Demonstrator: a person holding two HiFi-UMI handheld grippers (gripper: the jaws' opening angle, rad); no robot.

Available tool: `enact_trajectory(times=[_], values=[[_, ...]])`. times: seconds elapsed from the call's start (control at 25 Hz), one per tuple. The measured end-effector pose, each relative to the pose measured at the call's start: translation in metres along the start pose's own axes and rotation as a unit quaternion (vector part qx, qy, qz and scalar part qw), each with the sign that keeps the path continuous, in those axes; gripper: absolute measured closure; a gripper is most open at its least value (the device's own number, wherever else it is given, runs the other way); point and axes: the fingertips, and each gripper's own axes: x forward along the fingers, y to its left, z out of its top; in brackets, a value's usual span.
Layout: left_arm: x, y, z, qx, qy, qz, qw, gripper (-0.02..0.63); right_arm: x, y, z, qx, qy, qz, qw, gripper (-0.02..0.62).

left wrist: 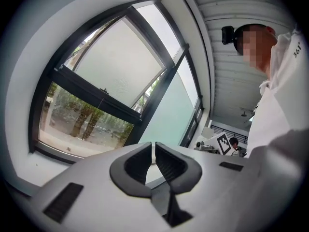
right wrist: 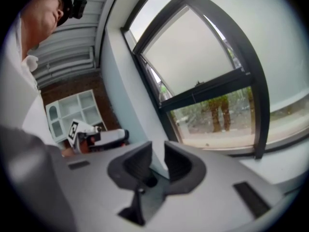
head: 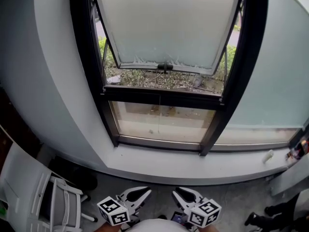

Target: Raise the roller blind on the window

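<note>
A black-framed window (head: 108, 93) fills the head view, with a frosted upper sash (head: 169, 23) tilted outward and a clear lower pane (head: 164, 122) below it. A thin vertical line that may be a cord (head: 160, 111) runs in front of the lower pane. I can make out no blind fabric in any view. My left gripper (head: 140, 193) and right gripper (head: 186, 195) are low at the bottom edge, well short of the window. The left gripper (left wrist: 153, 146) is shut with nothing in it. The right gripper (right wrist: 158, 146) shows a small gap between its pads, with nothing between them.
A wide white sill (head: 159, 161) runs under the window, with a small white object (head: 268, 156) on it at the right. A white chair (head: 53, 197) stands at the lower left. Dark shoes (head: 270, 211) show at the lower right. White shelves (right wrist: 72, 112) stand behind me.
</note>
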Motion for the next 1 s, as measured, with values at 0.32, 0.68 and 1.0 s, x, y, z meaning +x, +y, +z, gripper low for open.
enact_trajectory(times=[0.32,0.68,1.0], values=[[0.026,-0.008,-0.014,-0.004,-0.008,0.022,0.9997,0.575,-0.01,-0.03,-0.002,0.007,0.008,0.017,1.0,0.502],[0.031,0.005,-0.016,-0.016,-0.006,0.04,0.9991,0.575,0.011,-0.031,0.0,0.035,0.012,0.062,0.997,0.502],[0.038,0.054,0.003,-0.019,-0.008,0.024,0.9995,0.575,0.06,-0.041,0.01,0.031,0.016,0.043,0.998,0.502]])
